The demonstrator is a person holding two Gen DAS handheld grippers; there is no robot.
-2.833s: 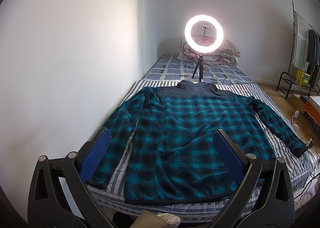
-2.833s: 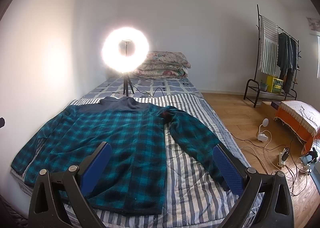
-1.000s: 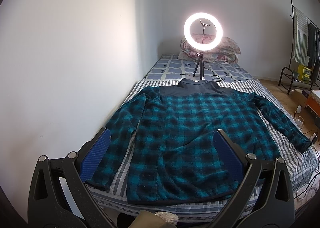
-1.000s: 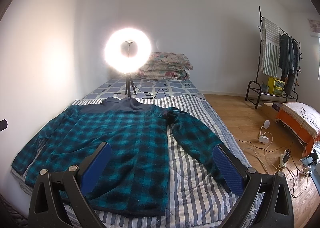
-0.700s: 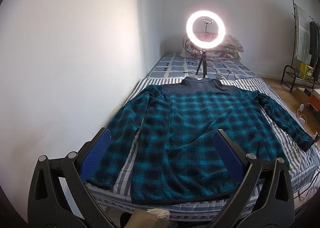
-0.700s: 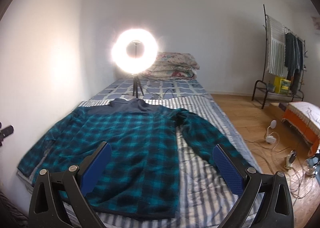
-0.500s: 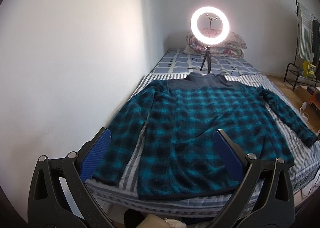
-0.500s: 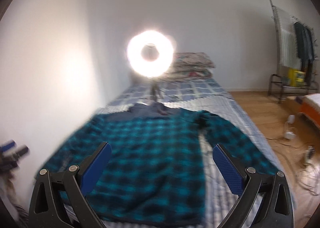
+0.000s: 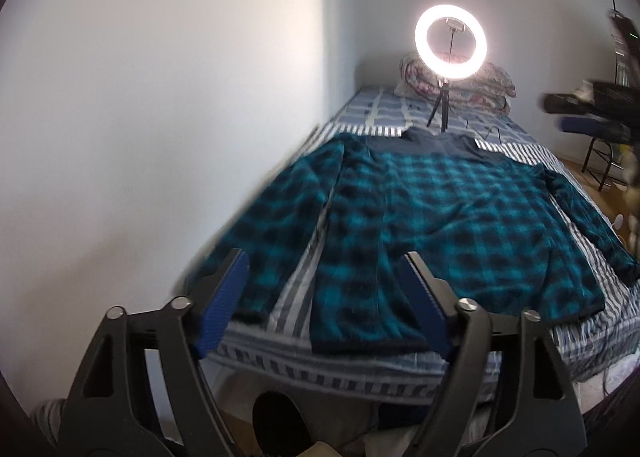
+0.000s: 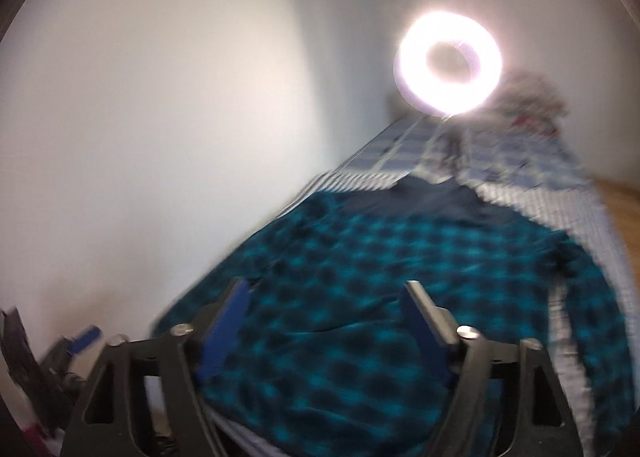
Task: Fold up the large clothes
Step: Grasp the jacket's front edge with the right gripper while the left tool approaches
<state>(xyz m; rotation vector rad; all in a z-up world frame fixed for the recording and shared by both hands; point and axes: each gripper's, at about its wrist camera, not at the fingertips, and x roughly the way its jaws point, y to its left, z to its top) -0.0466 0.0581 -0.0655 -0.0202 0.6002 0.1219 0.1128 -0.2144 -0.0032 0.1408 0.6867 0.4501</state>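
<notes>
A teal and black plaid shirt [image 9: 440,209] lies spread flat, collar at the far end, on a striped bed [image 9: 296,341]. My left gripper [image 9: 324,265] hovers over the near left corner, above the left sleeve's cuff and the hem. Its jaws are closing with nothing between the blue pads. My right gripper [image 10: 326,287] hangs over the shirt [image 10: 400,277] near its left half. Its jaws are closing too, and nothing is gripped. That view is blurred by motion. The right gripper also shows as a dark blur [image 9: 580,109] at the right edge.
A lit ring light [image 9: 451,43] on a small tripod stands on the bed beyond the collar, with folded quilts [image 9: 496,85] behind it. A white wall [image 9: 160,97] runs along the bed's left side. Wood floor [image 10: 624,209] lies to the right.
Both pairs of jaws have narrowed. The right gripper swung left across the bed, toward the shirt's left half. The left gripper came lower and nearer the left sleeve and hem.
</notes>
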